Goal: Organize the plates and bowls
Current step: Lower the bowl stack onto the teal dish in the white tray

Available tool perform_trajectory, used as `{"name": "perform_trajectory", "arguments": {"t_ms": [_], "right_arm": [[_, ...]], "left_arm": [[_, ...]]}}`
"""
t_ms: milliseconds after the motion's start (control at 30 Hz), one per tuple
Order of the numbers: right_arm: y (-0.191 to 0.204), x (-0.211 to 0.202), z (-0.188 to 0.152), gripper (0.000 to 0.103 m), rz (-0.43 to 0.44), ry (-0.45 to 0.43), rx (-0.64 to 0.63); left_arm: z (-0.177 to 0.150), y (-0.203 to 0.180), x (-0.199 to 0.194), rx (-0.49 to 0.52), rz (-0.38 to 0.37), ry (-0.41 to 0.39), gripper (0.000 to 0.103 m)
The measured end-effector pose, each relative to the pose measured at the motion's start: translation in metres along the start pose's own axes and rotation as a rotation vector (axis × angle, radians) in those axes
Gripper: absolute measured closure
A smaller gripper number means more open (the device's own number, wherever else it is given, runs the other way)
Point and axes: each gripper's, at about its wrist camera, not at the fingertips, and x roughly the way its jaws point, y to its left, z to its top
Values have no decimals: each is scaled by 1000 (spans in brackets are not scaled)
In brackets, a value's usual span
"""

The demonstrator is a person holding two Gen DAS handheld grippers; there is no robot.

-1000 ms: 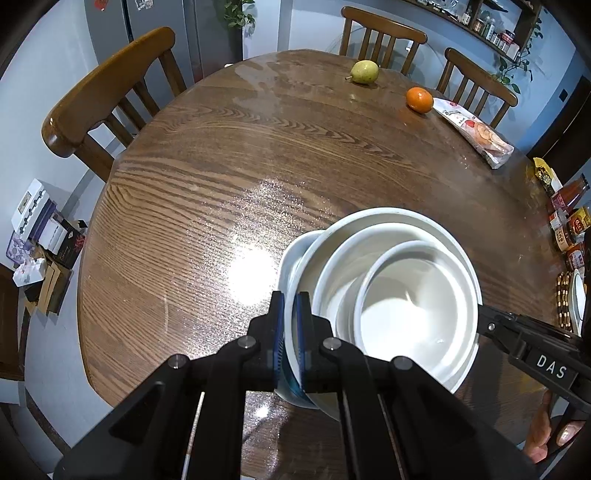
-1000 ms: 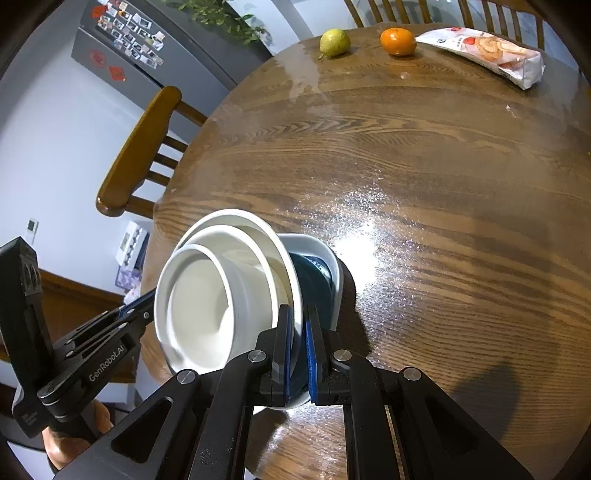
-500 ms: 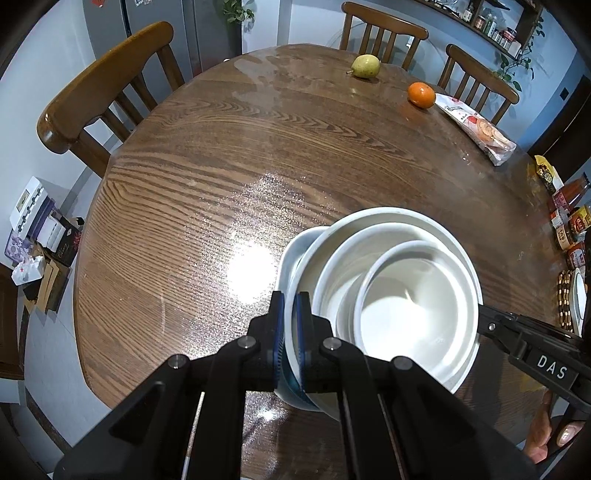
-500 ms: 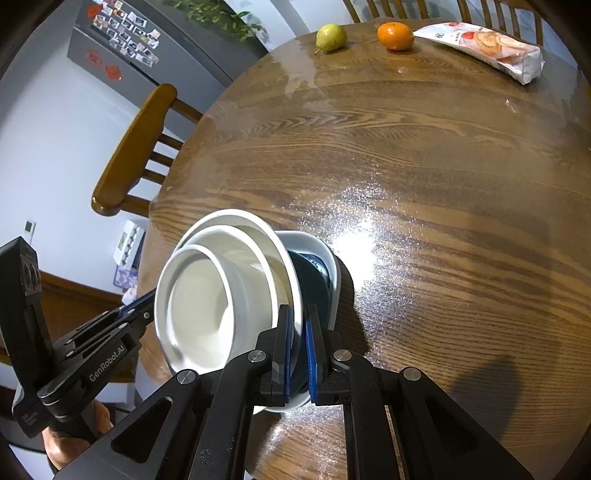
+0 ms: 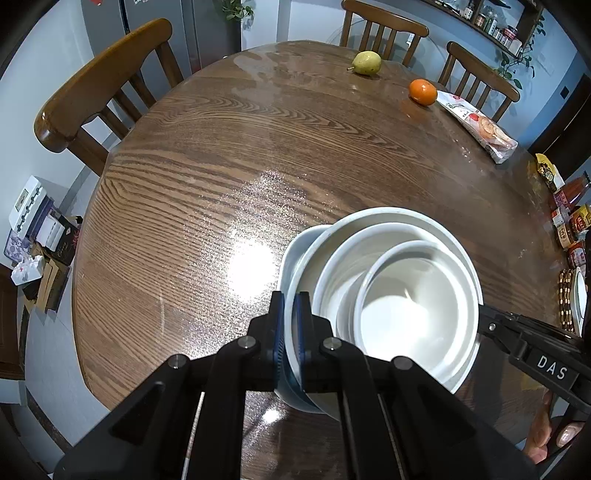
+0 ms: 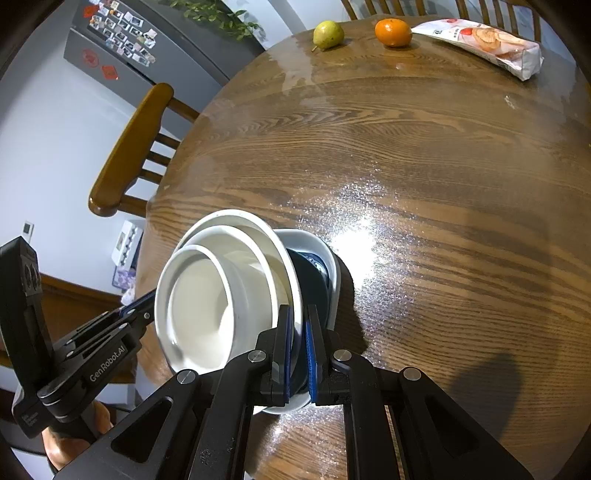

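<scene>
bowl stack (image 5: 402, 295) | openings tilted up | both jaws clamping rim

Most of the round table (image 5: 207, 177) is left bare, so wide passage is offered ahead and to the left. The far edge is occupied by a pear (image 5: 365, 62), an orange (image 5: 423, 92) and a snack packet (image 5: 476, 125); jars (image 5: 570, 225) are crowded at the right rim. Chairs (image 5: 99, 85) are set around.

My left wrist camera is looking steeply down along my left gripper (image 5: 290, 325), close over the desk (image 5: 192, 177). My right one is doing likewise from the opposite side. Both are sharing the stacked bowls (image 5: 399, 295) near six o'clock and the pear (image 6: 328, 34) near twelve.
</scene>
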Motion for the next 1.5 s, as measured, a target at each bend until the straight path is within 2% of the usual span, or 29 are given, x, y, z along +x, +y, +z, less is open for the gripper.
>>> {"name": "perform_trajectory", "arguments": {"t_ms": [1500], "right_arm": [[-4, 4, 9, 93, 5, 4, 23]], "left_arm": [[13, 1, 3, 2, 8, -4, 102]]}}
